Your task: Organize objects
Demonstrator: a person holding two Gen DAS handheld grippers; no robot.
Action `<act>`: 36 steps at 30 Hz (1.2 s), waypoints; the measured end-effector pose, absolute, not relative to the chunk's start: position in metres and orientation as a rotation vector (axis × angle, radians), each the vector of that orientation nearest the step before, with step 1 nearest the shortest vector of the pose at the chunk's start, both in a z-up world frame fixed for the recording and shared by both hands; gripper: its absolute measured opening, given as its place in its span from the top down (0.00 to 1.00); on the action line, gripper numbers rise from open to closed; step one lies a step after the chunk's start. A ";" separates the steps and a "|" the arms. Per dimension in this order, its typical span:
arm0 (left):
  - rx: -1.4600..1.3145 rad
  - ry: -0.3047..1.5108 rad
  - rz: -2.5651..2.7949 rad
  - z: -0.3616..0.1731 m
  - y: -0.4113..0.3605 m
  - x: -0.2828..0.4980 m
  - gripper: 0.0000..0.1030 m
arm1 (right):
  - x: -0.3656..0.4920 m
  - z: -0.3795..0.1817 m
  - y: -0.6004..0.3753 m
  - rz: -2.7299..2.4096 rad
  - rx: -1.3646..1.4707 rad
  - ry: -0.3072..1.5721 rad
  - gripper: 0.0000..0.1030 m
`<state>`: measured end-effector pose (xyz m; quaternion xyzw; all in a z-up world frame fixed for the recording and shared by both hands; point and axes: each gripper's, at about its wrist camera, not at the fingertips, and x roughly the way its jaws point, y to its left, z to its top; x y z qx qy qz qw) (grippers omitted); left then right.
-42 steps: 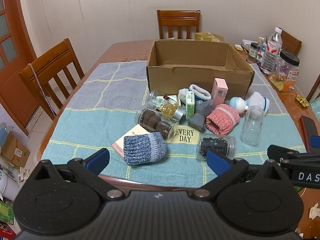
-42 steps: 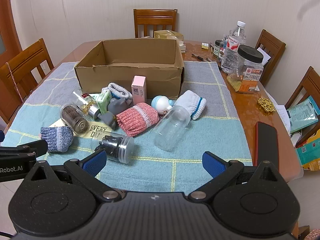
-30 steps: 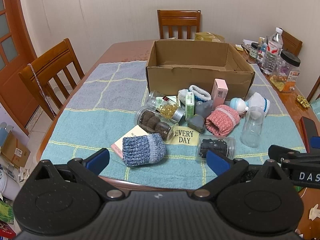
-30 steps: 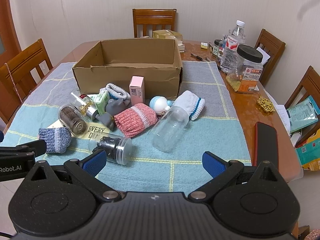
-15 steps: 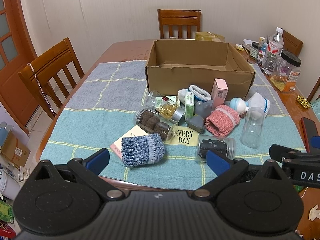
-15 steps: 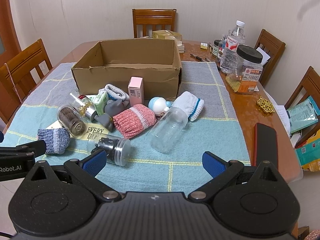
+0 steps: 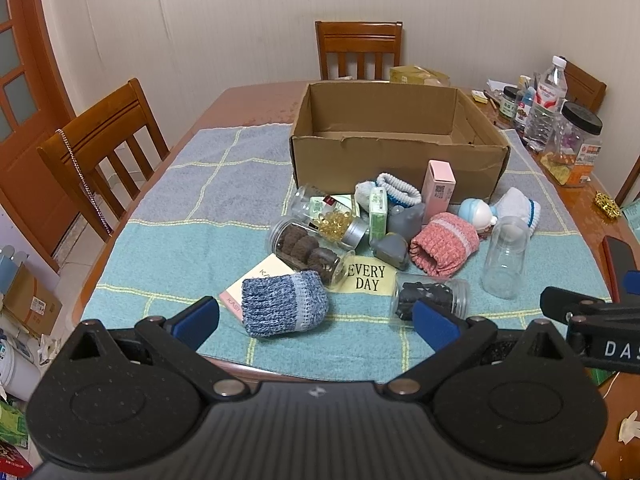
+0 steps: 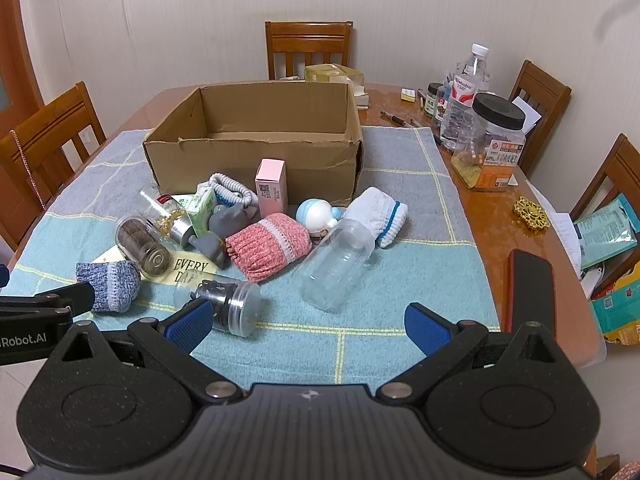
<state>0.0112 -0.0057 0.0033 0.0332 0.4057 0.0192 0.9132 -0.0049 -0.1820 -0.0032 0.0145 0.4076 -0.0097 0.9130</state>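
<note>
Gaping wide, both tools idle; only right view shows green packets.

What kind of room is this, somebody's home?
Most likely a home dining room: a wooden dining table under a towel-like cloth, matching wooden chairs around it, and everyday clutter such as a water bottle and a snack jar.

Off at 2 o'clock a black-lidded plastic jar sat beside a water bottle on the wooden counter, gold trinket nearer, wooden chair at 12.
</note>
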 end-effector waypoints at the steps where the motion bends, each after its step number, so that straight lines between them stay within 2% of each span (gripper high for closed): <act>1: 0.069 0.834 0.039 0.003 -0.006 0.011 0.01 | -0.005 -0.003 -0.183 -0.018 0.031 0.840 0.00; 22: 0.118 0.817 0.021 0.005 -0.010 0.019 0.01 | 0.002 -0.003 -0.189 -0.004 0.045 0.841 0.00; 36: 0.092 0.799 -0.066 -0.027 0.009 0.019 0.01 | 0.010 -0.026 -0.174 0.023 0.015 0.849 0.00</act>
